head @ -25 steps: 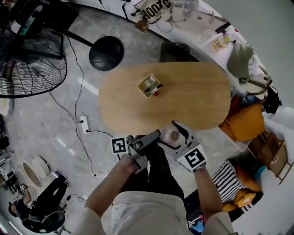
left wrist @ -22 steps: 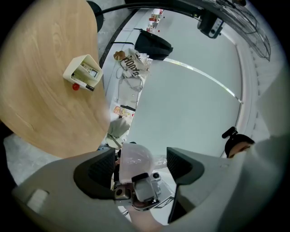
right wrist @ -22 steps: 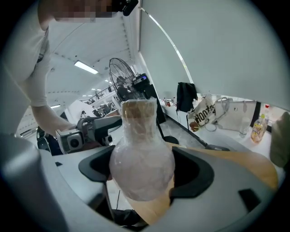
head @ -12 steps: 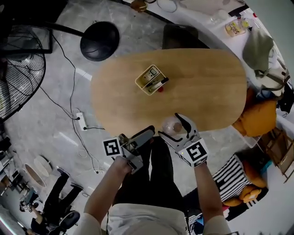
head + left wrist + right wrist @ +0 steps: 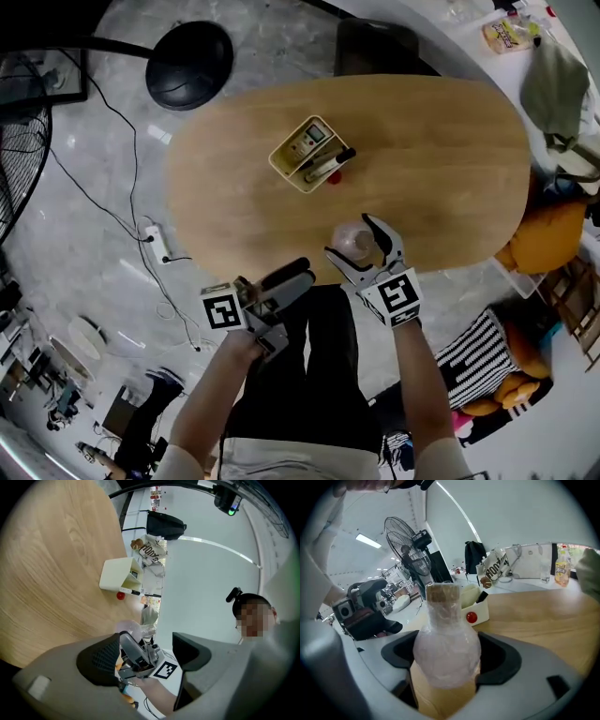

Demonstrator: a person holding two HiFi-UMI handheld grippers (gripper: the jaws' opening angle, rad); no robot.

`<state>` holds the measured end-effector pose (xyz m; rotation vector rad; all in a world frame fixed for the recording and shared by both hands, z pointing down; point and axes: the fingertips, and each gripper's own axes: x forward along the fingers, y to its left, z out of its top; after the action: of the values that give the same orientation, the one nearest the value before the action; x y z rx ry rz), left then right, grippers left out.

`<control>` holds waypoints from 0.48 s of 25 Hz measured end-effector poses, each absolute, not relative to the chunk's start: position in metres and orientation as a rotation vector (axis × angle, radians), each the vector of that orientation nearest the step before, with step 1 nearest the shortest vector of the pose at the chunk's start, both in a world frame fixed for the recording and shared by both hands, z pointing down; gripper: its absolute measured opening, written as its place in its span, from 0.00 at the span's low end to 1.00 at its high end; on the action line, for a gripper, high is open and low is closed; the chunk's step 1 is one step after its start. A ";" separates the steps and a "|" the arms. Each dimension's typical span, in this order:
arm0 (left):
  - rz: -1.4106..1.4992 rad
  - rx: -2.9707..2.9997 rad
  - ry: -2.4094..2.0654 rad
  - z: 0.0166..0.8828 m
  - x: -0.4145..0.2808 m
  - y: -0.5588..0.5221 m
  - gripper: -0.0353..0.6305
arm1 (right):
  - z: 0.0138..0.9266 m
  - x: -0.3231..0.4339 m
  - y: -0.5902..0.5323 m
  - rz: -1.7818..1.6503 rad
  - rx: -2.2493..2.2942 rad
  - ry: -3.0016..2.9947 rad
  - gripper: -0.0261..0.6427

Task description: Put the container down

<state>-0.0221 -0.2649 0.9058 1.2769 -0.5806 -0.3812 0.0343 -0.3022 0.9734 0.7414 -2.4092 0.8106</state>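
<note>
A cream organizer box (image 5: pixel 305 155) and red ball (image 5: pixel 336 178) sit on the oval wooden table (image 5: pixel 441 169).

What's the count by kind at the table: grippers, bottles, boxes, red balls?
Grippers: 2 (left gripper open, right gripper shut on the bottle)
Bottles: 1 (bottle)
Boxes: 1 (box)
Red balls: 1 (red ball, beside the box)
Total: 5

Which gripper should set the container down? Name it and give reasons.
Right. The right gripper grips the container over the near edge of the table. The left gripper is open, empty, off the table.
</note>
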 end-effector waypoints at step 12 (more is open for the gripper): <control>-0.352 1.270 -0.576 0.947 -0.030 -0.253 0.57 | 1.030 0.025 -0.305 0.749 0.811 -2.321 0.62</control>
<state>-0.0302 -0.2527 0.9471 1.2702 -0.5760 -0.3520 0.0245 -0.3049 1.0297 0.8113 -2.3214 0.7488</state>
